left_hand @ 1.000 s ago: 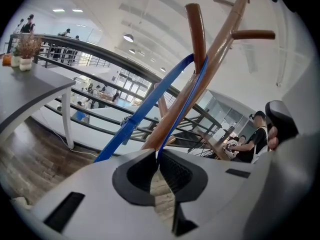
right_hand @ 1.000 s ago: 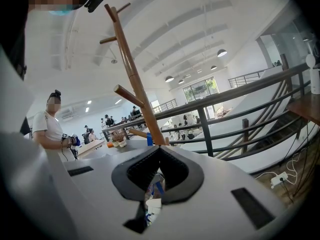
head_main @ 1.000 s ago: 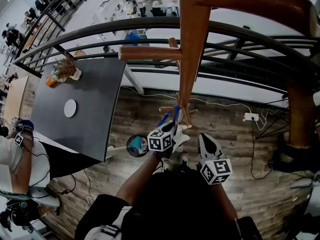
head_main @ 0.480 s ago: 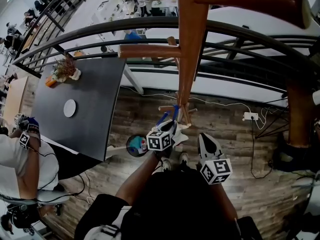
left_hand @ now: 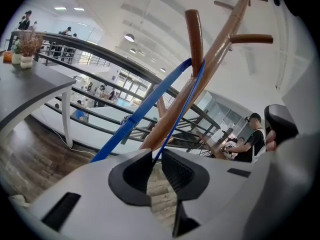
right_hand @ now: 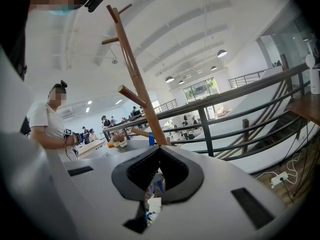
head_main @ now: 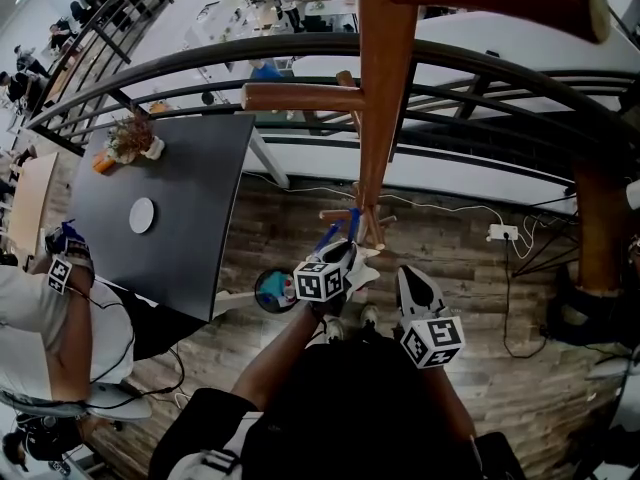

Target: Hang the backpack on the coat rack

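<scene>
The wooden coat rack (head_main: 378, 108) rises right in front of me, its pegs sticking out at several heights. A blue backpack strap (left_hand: 145, 114) is looped over a curved peg (left_hand: 195, 34) in the left gripper view. One end of the strap runs down into my left gripper (left_hand: 156, 156), which is shut on it. In the head view that gripper (head_main: 345, 253) sits close against the pole. A teal rounded thing (head_main: 272, 290), apparently the backpack body, is low to its left. My right gripper (head_main: 408, 276) is beside the left one, shut (right_hand: 160, 151) with nothing between its tips.
A dark table (head_main: 170, 198) with a potted plant (head_main: 128, 138) stands to the left. A black railing (head_main: 480, 68) runs behind the rack. A power strip (head_main: 500, 234) and cables lie on the wood floor, and a seated person (head_main: 50, 308) is at far left.
Both grippers and the strap stay where they were. The seated person at the left has shifted an arm.
</scene>
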{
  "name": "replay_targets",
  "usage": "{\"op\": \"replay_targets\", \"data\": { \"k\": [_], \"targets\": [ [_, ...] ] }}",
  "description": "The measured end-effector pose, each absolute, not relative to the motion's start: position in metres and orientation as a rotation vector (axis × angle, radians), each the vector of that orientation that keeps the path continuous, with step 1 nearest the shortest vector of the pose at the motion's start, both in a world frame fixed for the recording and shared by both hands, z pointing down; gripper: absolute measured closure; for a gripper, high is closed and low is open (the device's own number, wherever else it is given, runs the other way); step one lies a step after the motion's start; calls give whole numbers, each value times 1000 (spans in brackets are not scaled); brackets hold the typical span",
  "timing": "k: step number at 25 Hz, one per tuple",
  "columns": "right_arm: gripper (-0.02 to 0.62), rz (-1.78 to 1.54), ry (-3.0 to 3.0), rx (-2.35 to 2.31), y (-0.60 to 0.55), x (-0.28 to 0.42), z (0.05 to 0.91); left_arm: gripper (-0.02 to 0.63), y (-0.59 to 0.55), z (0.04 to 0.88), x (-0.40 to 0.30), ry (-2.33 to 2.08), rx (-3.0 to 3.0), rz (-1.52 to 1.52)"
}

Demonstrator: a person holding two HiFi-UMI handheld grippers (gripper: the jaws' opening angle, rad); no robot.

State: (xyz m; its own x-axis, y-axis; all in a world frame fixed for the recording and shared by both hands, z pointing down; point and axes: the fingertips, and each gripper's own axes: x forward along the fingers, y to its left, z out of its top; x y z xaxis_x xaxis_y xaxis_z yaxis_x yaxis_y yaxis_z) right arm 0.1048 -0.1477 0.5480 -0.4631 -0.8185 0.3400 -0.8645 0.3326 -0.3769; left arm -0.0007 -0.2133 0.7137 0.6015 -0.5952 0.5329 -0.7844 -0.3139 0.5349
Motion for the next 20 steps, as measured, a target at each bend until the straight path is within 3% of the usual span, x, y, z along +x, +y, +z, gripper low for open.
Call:
{"op": "replay_targets", "data": {
  "k": [20],
  "targets": [
    [583, 773, -2514, 1548, -132, 93, 545, 565, -198, 692, -7, -1097, 2074, 239]
  ]
}}
